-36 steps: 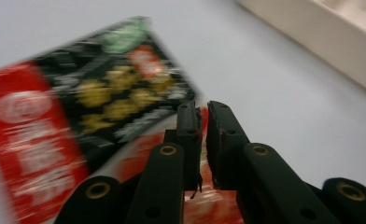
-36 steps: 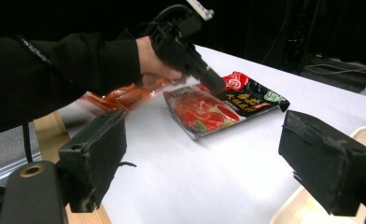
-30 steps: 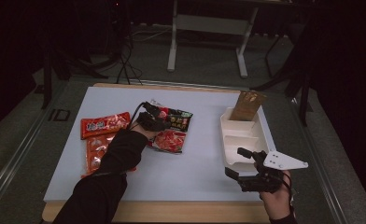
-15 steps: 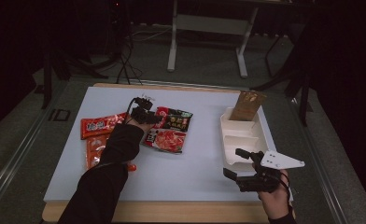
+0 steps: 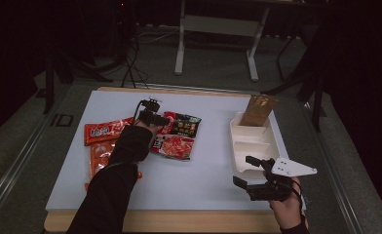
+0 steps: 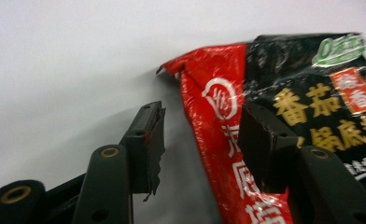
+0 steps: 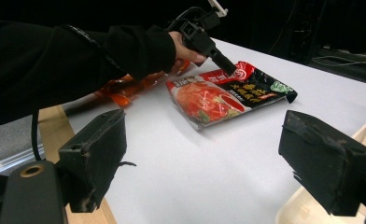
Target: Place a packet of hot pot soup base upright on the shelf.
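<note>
Jaws on my left gripper [image 6: 202, 140] stand apart, having just been opening, and the red edge of the soup-base packet [image 6: 284, 112] runs up between them: one jaw hangs over bare white table [image 5: 208, 170] just off that edge, the other sits over the packet's printed face. I can't see either pad pressing on the film, so I read this as straddling, not yet a grip. Going for the red sealed corner makes sense to me, since it sticks out past the rest and gives the pads something thin to bite.

From the high view, the left gripper [image 5: 152, 116] is reached well forward, sleeve stretched across the orange packets [image 5: 101, 141] lying behind the jaws on the hand's side. From the right gripper view I see it pitched steeply down, its jaws meeting the packet's far red corner.

On my right gripper [image 7: 204, 158] the jaws are wide apart with nothing between them but table. The packet lies well ahead of them, and the white divided tray [image 5: 252, 141] sits just beside one jaw. I judge it is parked low near the tray, hand level, waiting to receive or steady whatever comes over.
</note>
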A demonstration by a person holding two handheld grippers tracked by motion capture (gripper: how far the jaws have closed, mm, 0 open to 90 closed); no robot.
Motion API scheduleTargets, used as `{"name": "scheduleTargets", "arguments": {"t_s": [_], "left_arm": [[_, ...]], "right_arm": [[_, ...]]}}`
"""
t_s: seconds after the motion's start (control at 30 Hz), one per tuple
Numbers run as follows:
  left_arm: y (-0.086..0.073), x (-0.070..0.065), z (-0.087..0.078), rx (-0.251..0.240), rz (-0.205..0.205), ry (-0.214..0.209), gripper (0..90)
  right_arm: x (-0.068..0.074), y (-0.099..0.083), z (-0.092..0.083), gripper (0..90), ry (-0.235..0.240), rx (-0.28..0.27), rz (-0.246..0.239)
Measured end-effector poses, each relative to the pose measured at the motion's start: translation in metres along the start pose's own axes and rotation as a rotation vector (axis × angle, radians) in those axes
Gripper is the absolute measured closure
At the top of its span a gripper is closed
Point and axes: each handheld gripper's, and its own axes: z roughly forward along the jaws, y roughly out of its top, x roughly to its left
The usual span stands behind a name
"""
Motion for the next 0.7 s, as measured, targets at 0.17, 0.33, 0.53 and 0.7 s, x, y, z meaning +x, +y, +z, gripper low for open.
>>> {"name": "scheduleTargets", "arguments": {"t_s": [0.17,0.33,0.53,0.7], "left_arm": [[-0.001,-0.004,0.008,0.007,0.015,-0.047,53.4],[0.002,-0.007,0.013,0.023,0.015,-0.043,53.6],[0.006,-0.004,0.014,0.049,-0.005,-0.061,66.2],[0.009,-0.011,0.015,0.062,0.013,-0.010,80.3]], "right_arm": [[0.000,0.000,0.000,14.9,0.000,0.000,0.002],[-0.001,-0.001,0.001,14.9,0.003,0.007,0.004],[-0.002,-0.002,0.002,15.0,0.008,0.013,0.008],[-0.003,-0.003,0.003,15.0,0.015,0.011,0.014]]}}
